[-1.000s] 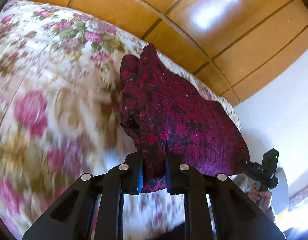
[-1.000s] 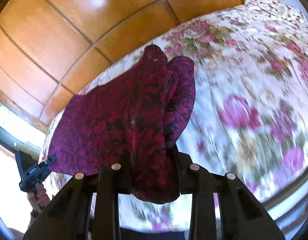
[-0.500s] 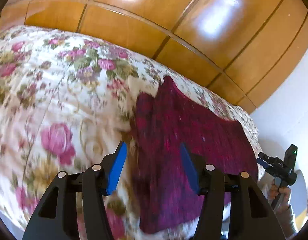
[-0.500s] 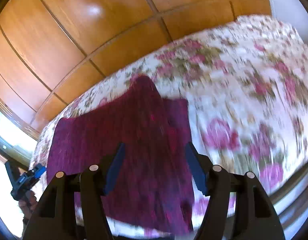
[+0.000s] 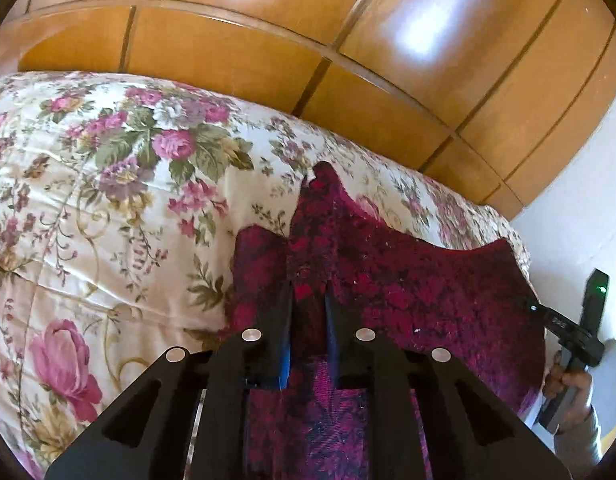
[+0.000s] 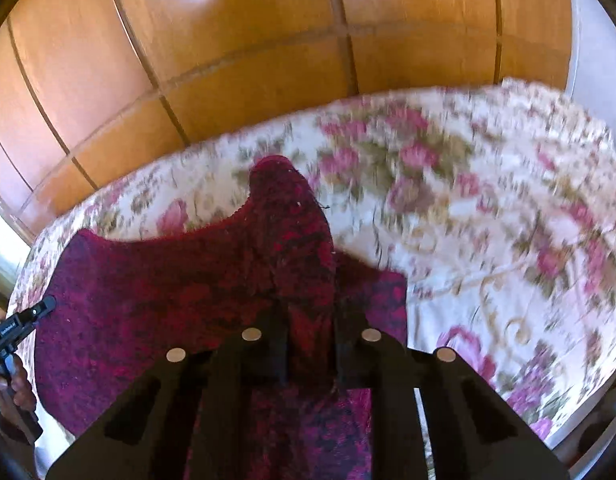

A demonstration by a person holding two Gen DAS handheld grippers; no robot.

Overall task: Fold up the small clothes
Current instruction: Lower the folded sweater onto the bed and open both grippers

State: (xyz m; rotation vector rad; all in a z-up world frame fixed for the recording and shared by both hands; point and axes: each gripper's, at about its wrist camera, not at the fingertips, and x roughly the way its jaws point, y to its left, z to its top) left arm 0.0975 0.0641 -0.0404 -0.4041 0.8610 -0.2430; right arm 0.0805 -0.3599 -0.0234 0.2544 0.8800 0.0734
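A dark red patterned garment [image 5: 408,280] lies spread on the floral bedspread [image 5: 108,200], one strap peak pointing toward the wooden panels. My left gripper [image 5: 309,304] is shut on a raised ridge of its cloth near the left side. In the right wrist view the same garment [image 6: 168,292] fills the lower left. The jaws of my right gripper [image 6: 308,312] are closing, with a bunched ridge of the cloth pinched between them. Each gripper also shows at the other view's edge: the right one [image 5: 564,328] and the left one [image 6: 20,324].
Glossy wooden panels [image 5: 268,40] rise behind the bed. A white wall [image 5: 580,200] stands on the right. A hand [image 5: 568,384] grips the right tool's handle beyond the garment's far side. The bedspread [image 6: 488,220] stretches wide to the right of the garment.
Both grippers let go of the lifted garment, which dropped flat on the bed. They opened wide, then closed again on ridges of the cloth lower down.
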